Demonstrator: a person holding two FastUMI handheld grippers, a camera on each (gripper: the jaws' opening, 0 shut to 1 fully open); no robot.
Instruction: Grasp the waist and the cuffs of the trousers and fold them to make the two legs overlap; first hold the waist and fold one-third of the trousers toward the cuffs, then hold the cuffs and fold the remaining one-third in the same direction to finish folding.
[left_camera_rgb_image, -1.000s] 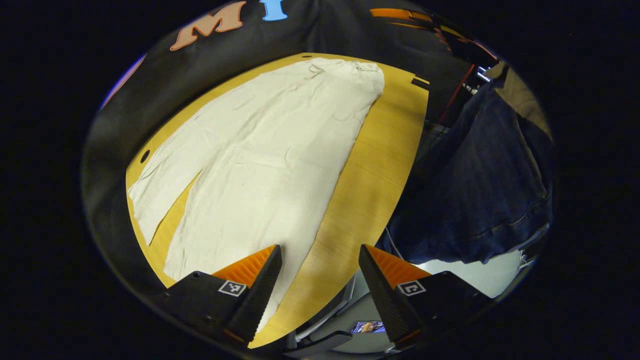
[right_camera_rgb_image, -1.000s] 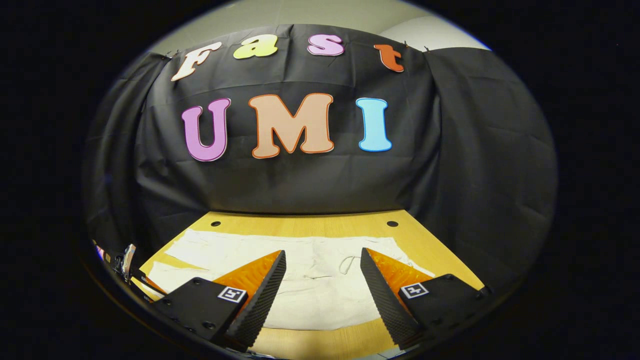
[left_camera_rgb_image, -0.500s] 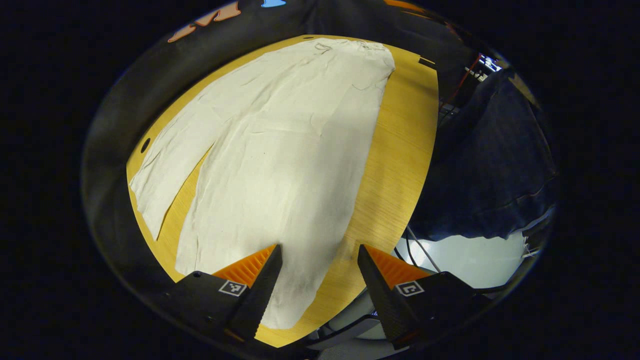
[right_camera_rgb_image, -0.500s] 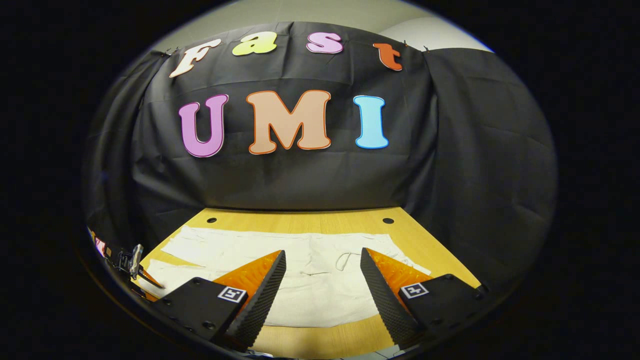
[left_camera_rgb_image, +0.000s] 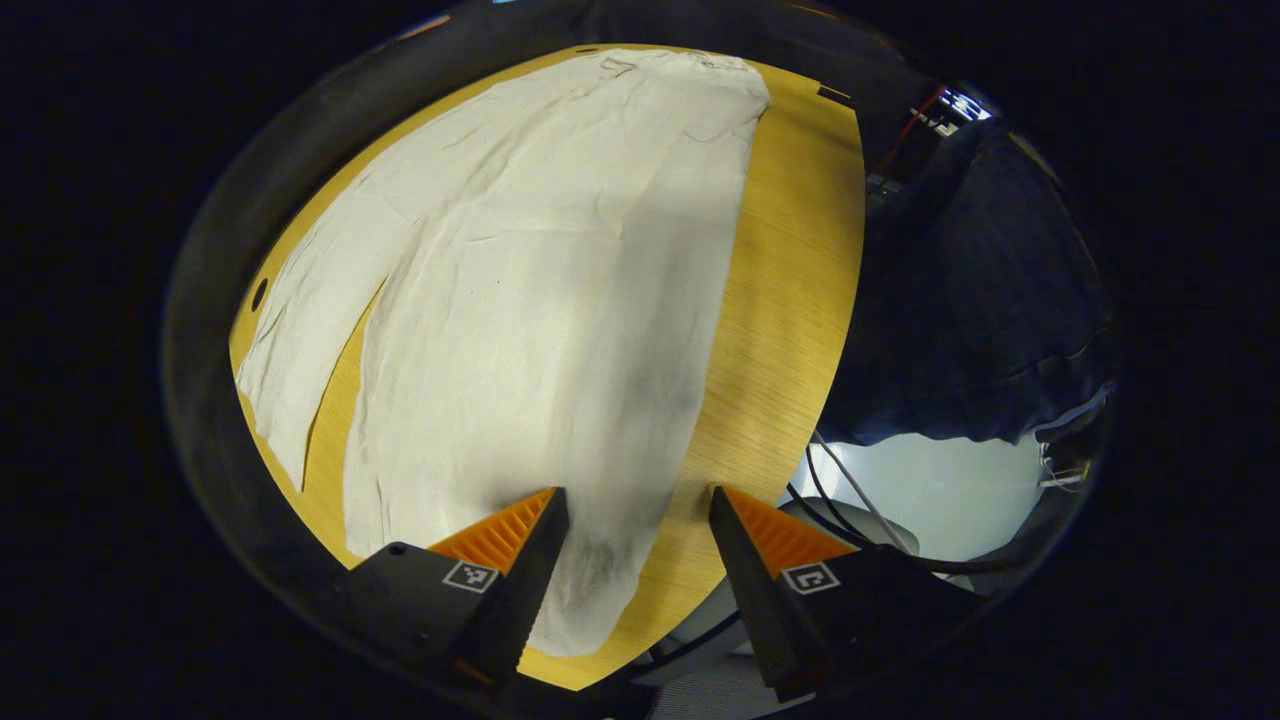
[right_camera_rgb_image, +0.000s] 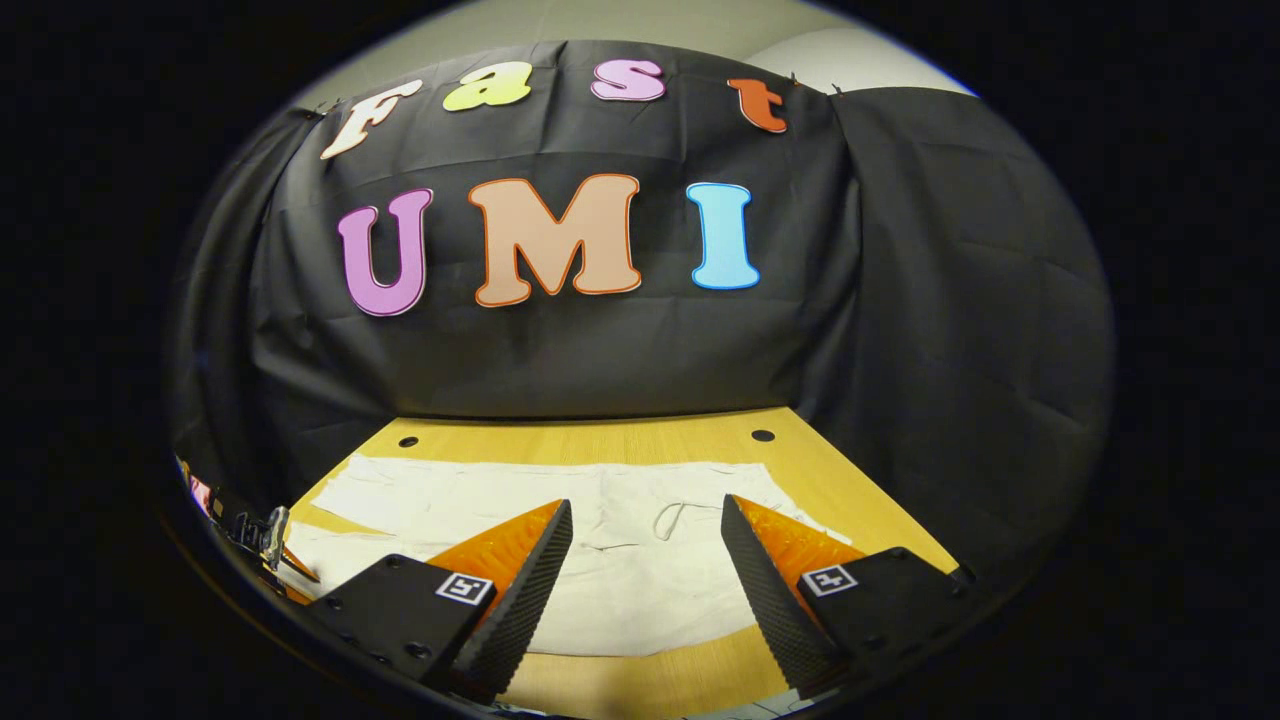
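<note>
In the left gripper view the left gripper (left_camera_rgb_image: 635, 560) hangs above the near end of the cream trousers (left_camera_rgb_image: 530, 300), its 2 fingers spread wide with nothing between them but open air; whether either tip touches the cloth cannot be told, though a dark shadow falls on the fabric just ahead of them. The trousers lie flat and unfolded on the yellow wooden table (left_camera_rgb_image: 790, 280), running lengthwise away from this gripper: the 2 legs sit side by side, split by a narrow wedge of bare table on the left side of the view, and the waist is at the far end near the booth wall. The cuff of the nearer leg reaches almost to the table's near edge, under the gap between the fingers. To the right of the table stands a person in dark blue trousers (left_camera_rgb_image: 980, 300), with pale floor (left_camera_rgb_image: 920, 490) and some cables below. In the right gripper view the right gripper (right_camera_rgb_image: 645, 570) is likewise wide apart and holds nothing, poised above the waist end of the trousers (right_camera_rgb_image: 620, 560), where a loop of drawstring (right_camera_rgb_image: 675, 518) lies on the cloth between the 2 fingers. The table (right_camera_rgb_image: 600, 440) shows 2 small round holes along its far edge, in front of the black cloth wall (right_camera_rgb_image: 620, 350).
</note>
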